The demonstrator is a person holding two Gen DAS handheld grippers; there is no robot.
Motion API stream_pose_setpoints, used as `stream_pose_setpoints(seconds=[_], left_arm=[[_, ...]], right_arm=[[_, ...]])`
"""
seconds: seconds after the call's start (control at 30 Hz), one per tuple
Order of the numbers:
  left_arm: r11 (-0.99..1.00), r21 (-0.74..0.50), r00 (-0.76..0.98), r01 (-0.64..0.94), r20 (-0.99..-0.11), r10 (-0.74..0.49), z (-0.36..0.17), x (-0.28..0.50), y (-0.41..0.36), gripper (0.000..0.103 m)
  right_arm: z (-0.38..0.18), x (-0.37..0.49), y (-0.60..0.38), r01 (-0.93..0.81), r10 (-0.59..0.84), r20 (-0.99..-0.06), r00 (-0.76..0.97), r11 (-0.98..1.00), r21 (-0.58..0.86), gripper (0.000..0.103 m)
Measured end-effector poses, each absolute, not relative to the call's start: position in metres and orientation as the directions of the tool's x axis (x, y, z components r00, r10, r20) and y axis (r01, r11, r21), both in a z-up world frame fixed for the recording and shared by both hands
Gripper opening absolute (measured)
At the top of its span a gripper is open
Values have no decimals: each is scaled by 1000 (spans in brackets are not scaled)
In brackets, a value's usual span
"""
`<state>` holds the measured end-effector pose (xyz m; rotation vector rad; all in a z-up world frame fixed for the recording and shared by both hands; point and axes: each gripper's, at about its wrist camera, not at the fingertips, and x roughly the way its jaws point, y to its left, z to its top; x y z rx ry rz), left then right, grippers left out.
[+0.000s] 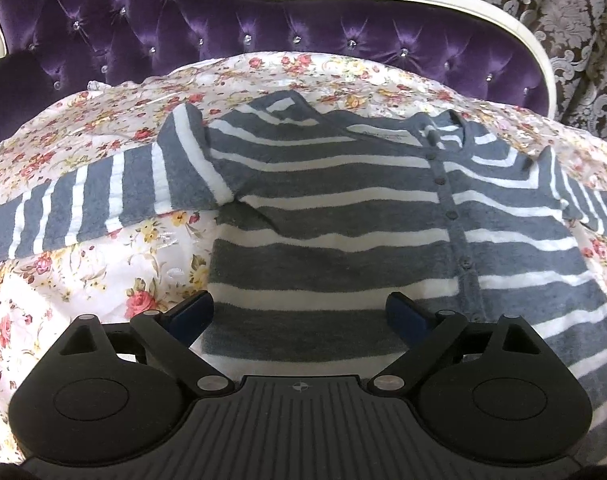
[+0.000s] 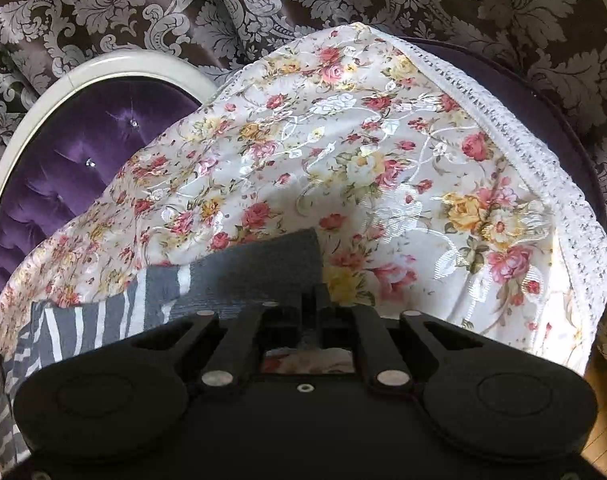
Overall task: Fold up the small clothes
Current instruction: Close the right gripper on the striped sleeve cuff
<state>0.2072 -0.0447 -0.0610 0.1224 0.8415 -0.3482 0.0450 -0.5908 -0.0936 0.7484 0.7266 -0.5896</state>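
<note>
Floral cover [image 1: 103, 264] carries a striped cardigan [image 1: 343, 216]; its neck label is unreadable; left tongs [image 1: 299, 308] gape wide, right tongs [image 2: 309, 300] pinch its sleeve cuff [image 2: 263, 268]

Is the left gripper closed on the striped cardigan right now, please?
No: the left gripper hangs open above the striped cardigan, its two fingers standing wide apart with nothing pinched between them.
</note>
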Motion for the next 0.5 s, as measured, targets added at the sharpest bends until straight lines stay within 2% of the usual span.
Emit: stream_pose_setpoints(seconds=[0.27, 0.5], left_arm=[[938, -49, 614, 342, -744, -262, -56, 205, -38, 94], [940, -65, 622, 335, -734, -272, -50, 204, -33, 94]], right_arm=[[-56, 46, -580, 649, -236, -707, 667, 650, 395, 11], [-10, 79, -541, 530, -182, -650, 738, 753, 391, 11]])
